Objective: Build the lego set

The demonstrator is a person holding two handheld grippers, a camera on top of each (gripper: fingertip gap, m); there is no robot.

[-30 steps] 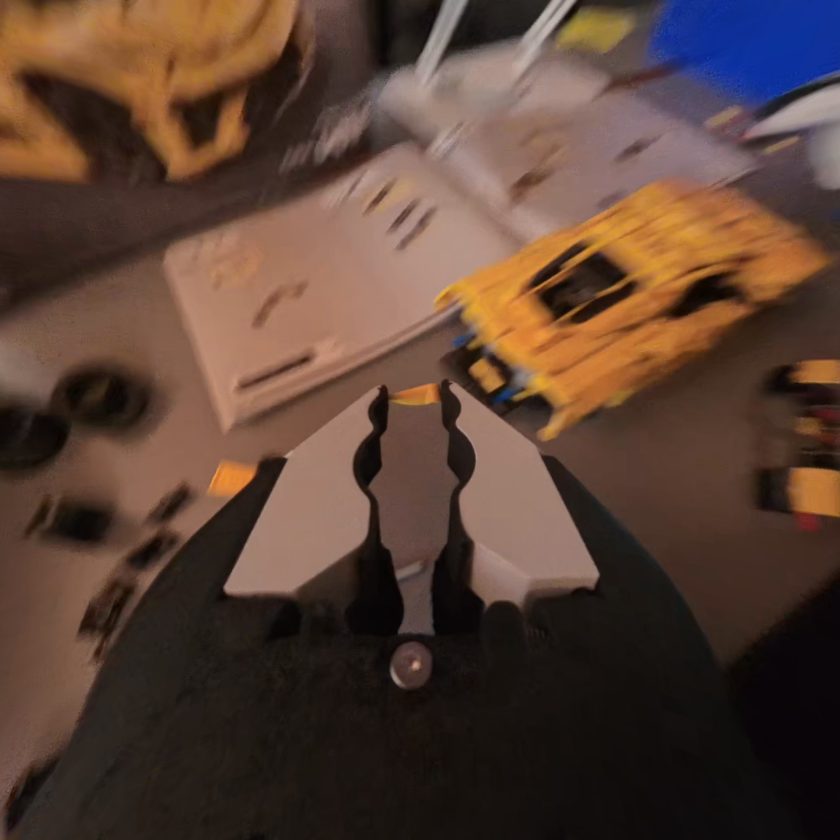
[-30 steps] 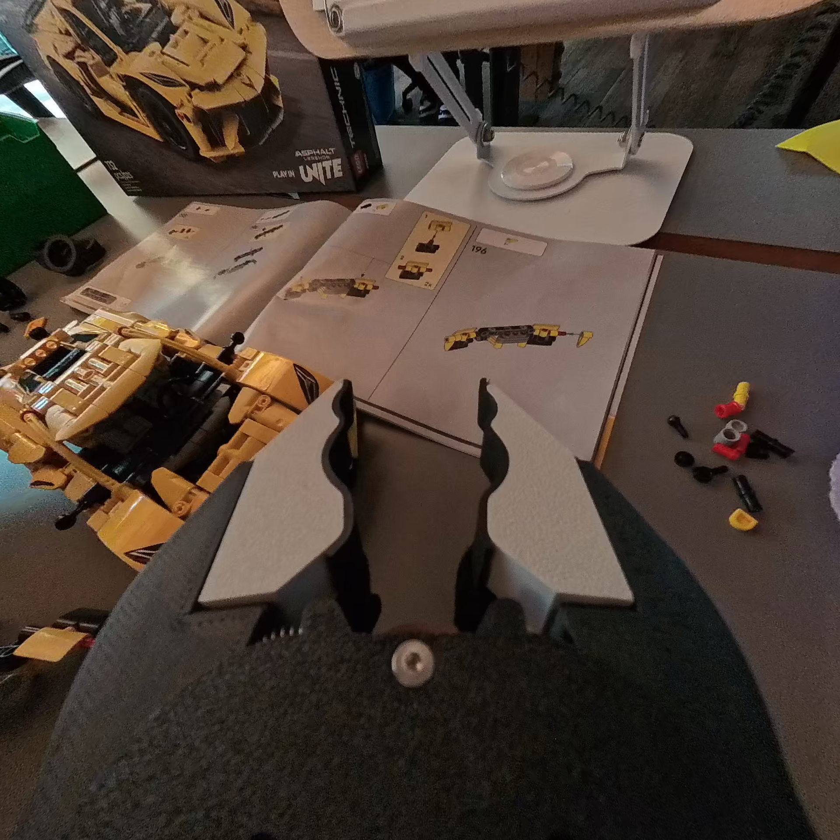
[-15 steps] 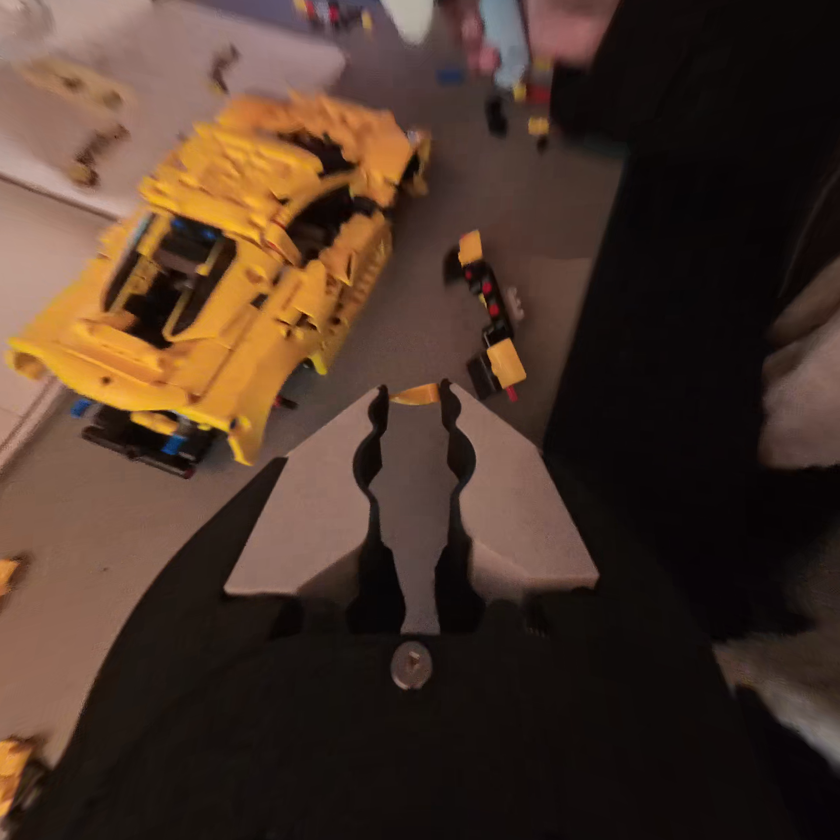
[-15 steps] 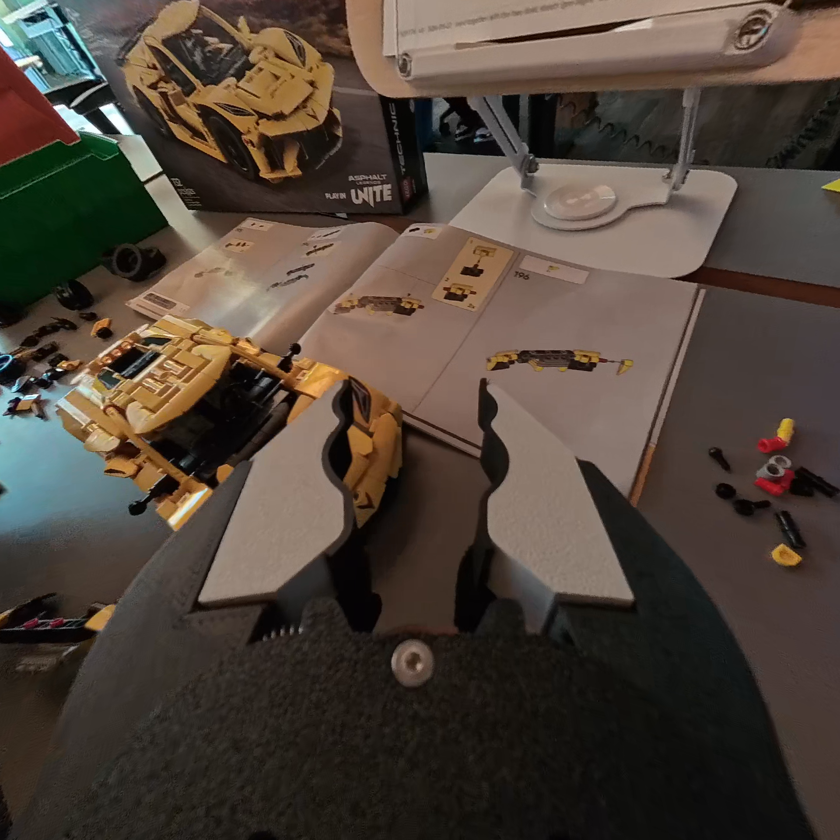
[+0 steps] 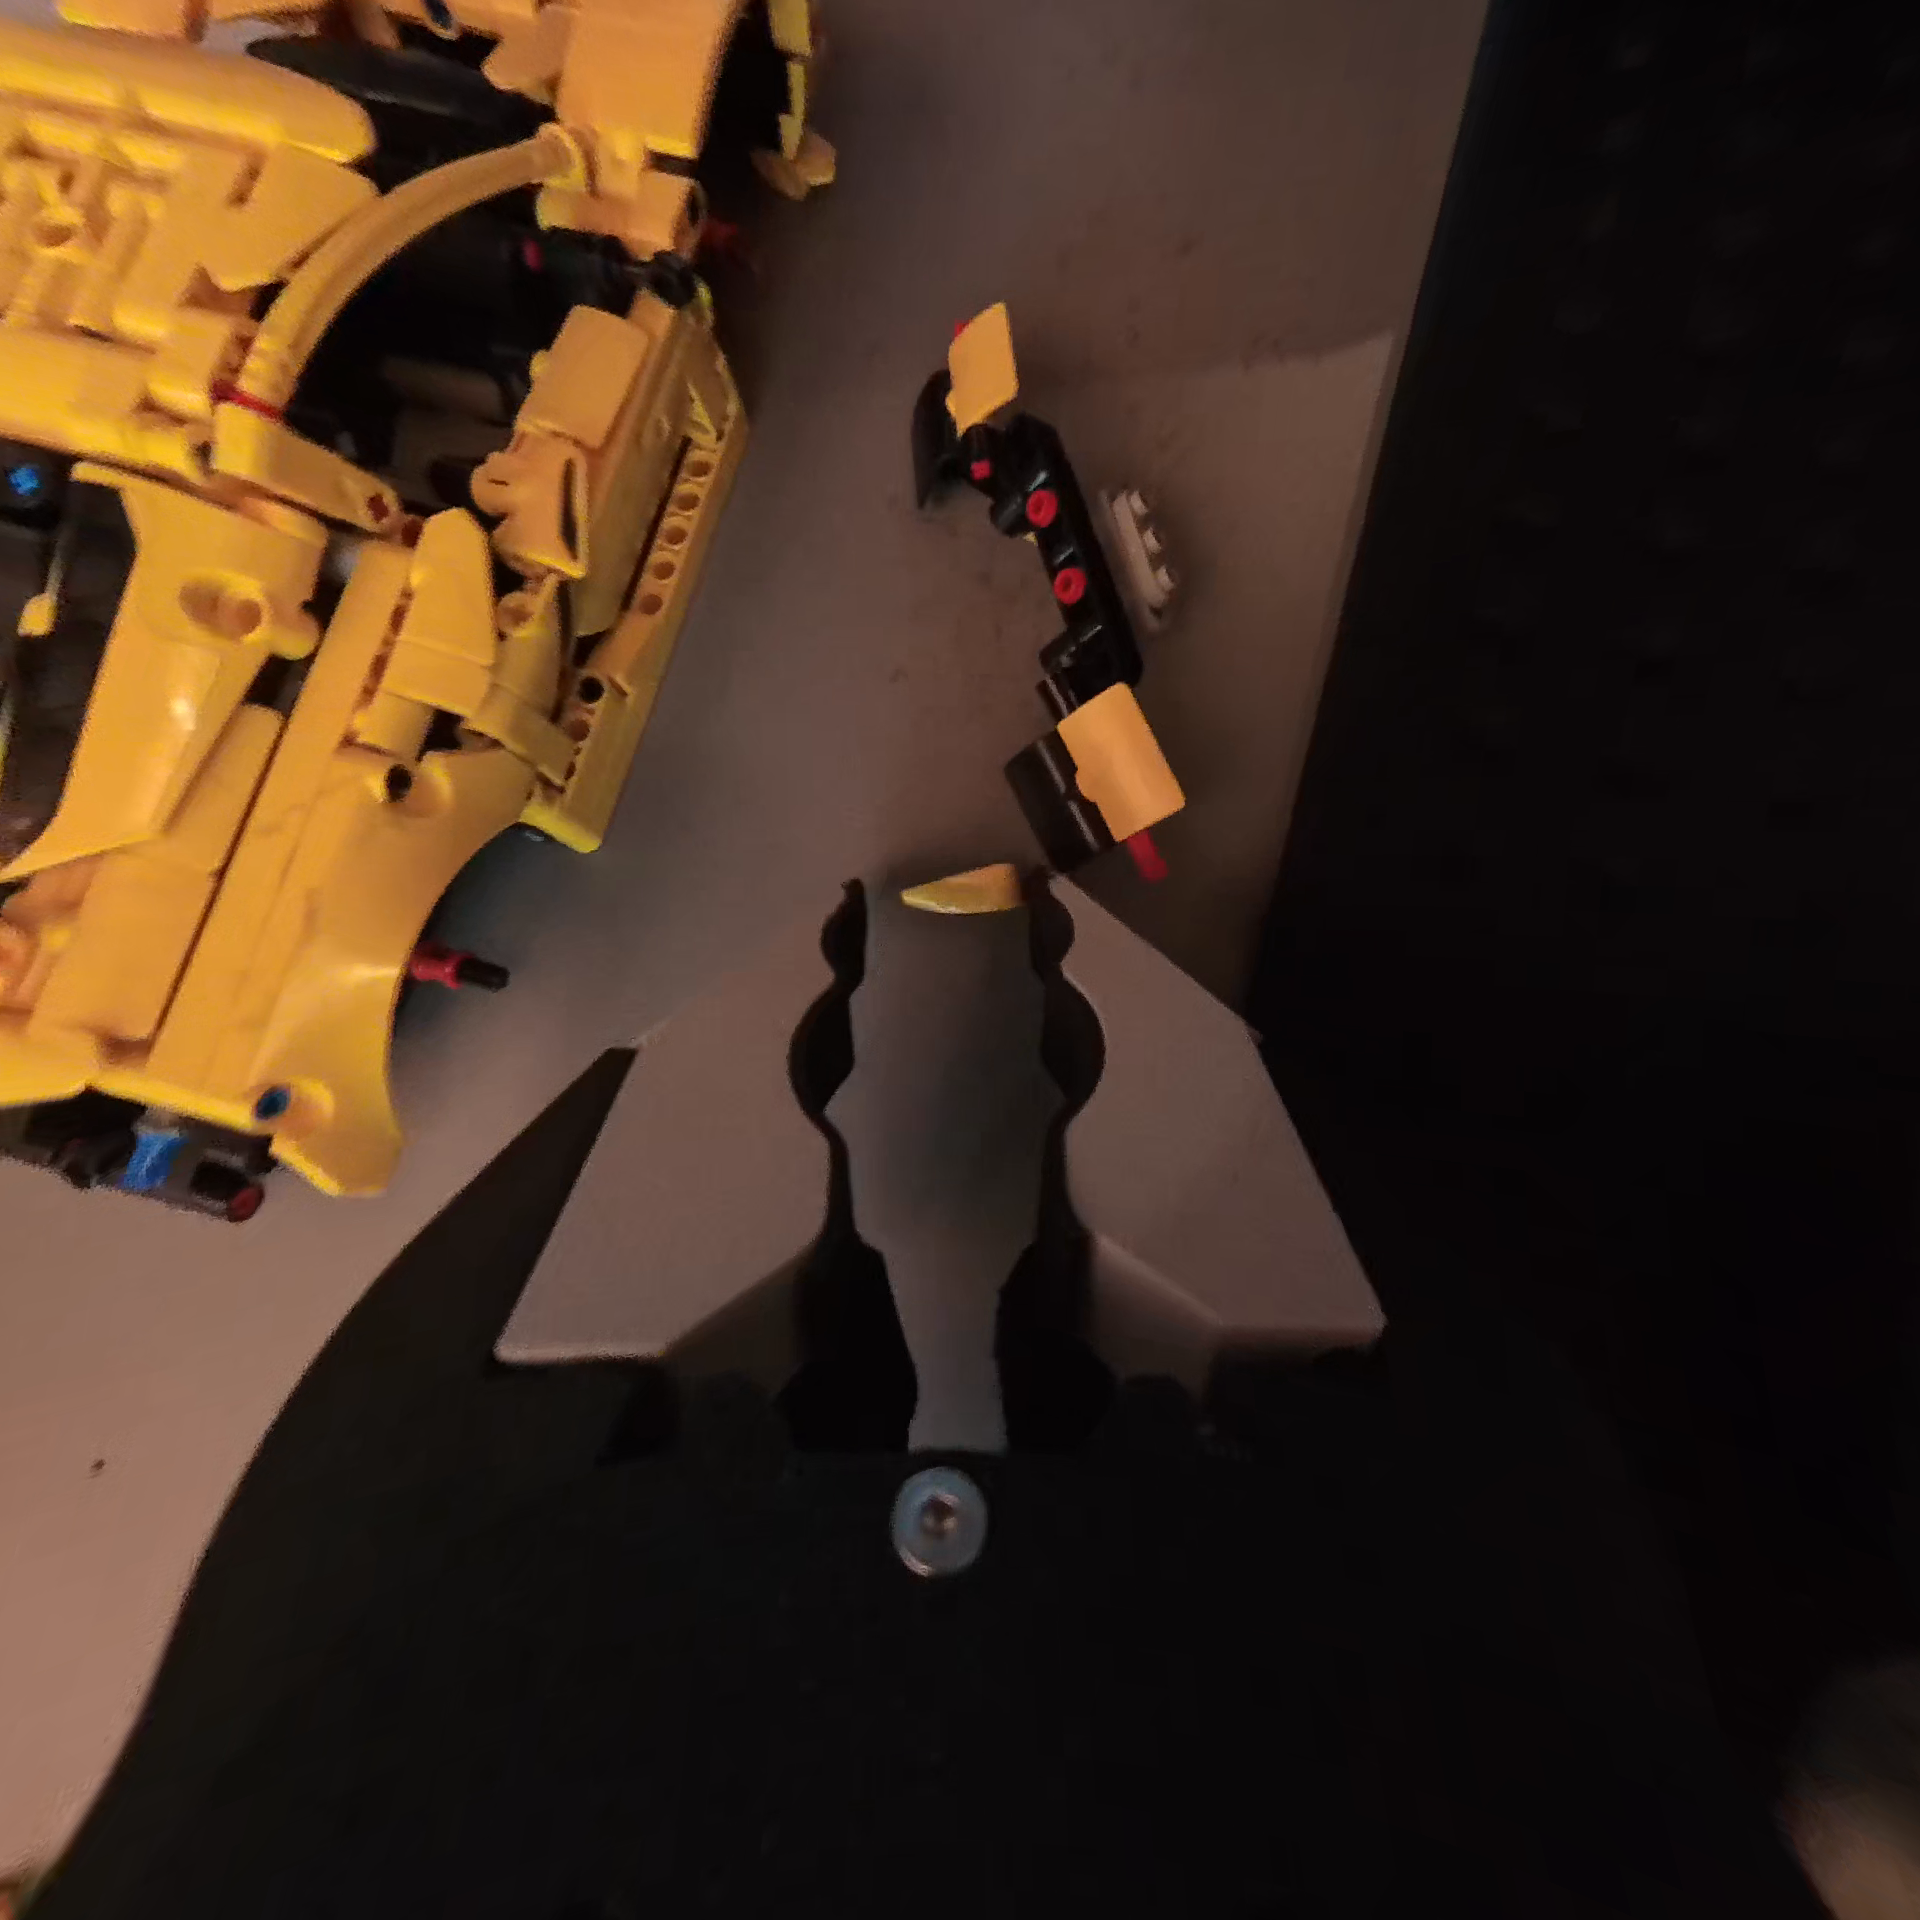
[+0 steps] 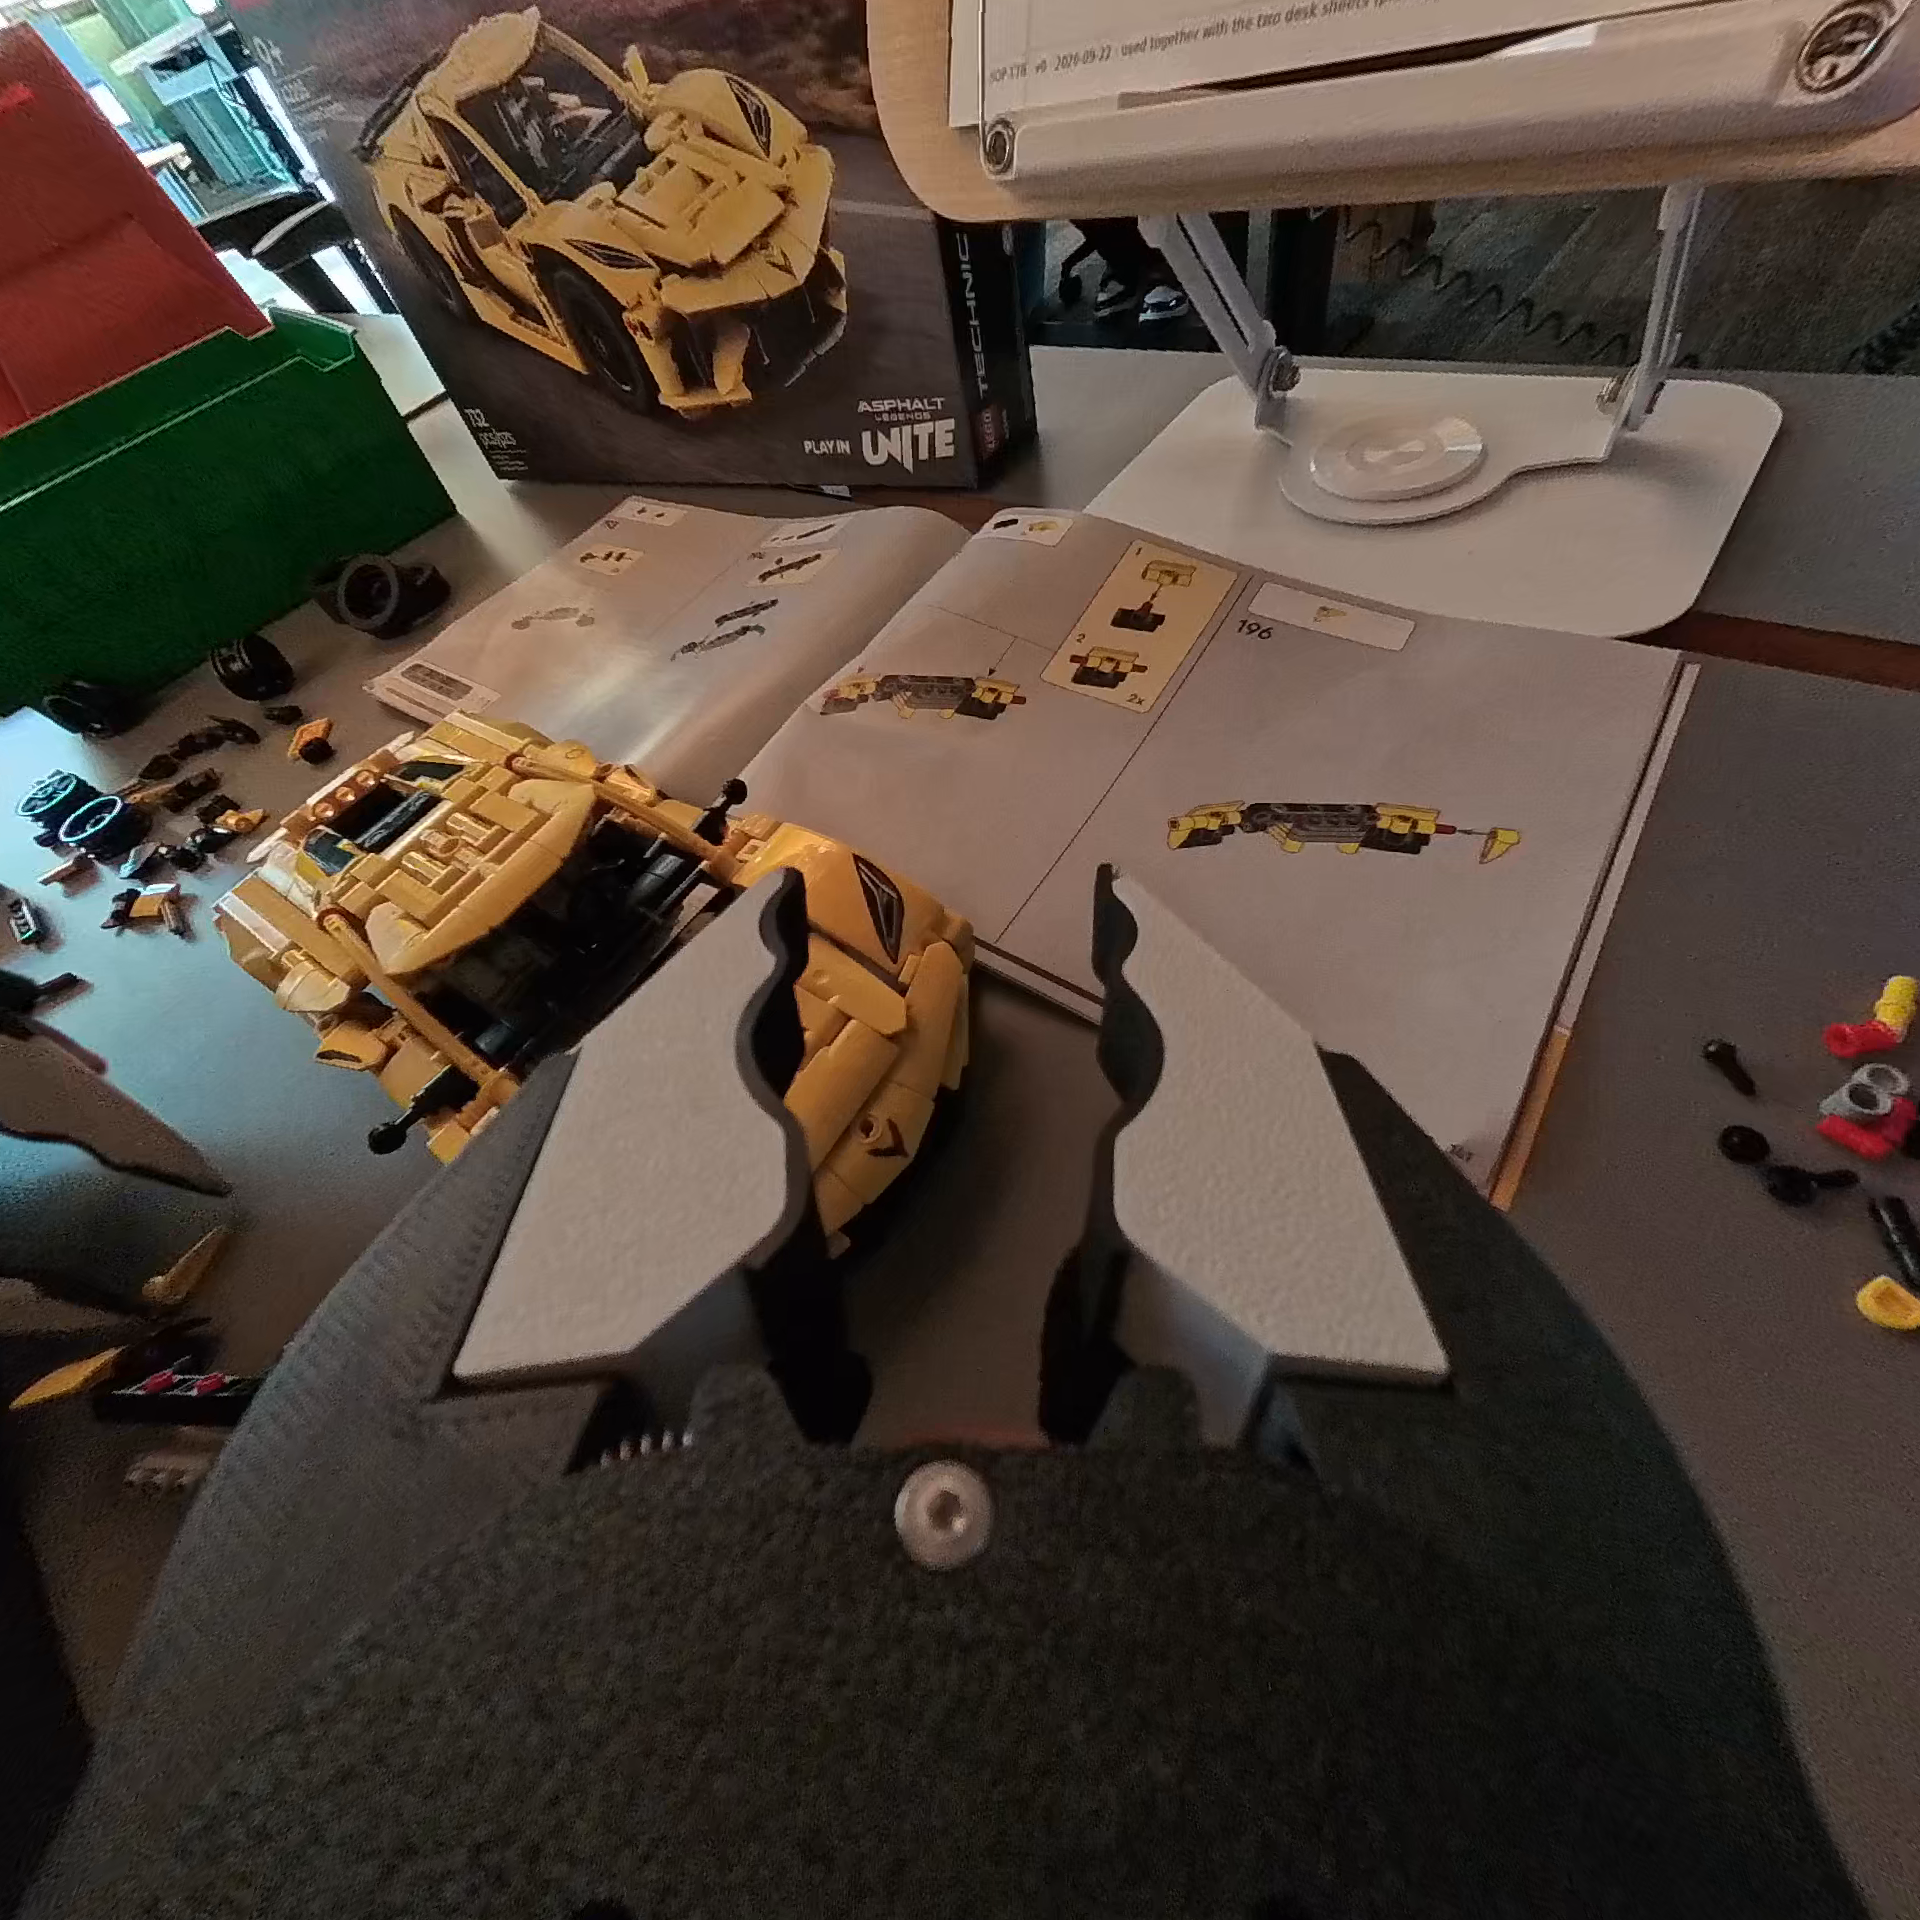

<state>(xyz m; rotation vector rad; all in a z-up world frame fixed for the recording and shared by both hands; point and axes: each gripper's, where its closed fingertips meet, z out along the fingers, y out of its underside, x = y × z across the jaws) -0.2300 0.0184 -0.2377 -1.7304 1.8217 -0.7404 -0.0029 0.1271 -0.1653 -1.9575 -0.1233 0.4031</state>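
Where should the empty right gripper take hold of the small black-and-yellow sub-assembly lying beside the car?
Probably across the black beam in the middle of the sub-assembly, jaws coming from above and closing on its long sides. It lies flat, and the yellow end panels are angled. The right gripper is open.

Dim, warm, slightly blurred left wrist view with black right side; right wrist view brighter, sharper, edges bowed.

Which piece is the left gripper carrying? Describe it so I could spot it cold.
Start at the big yellow car, then go right to the black-and-yellow strip on the table. Just below it, the left gripper pinches a small yellow wedge at its jaws' tips: the only piece off the table.
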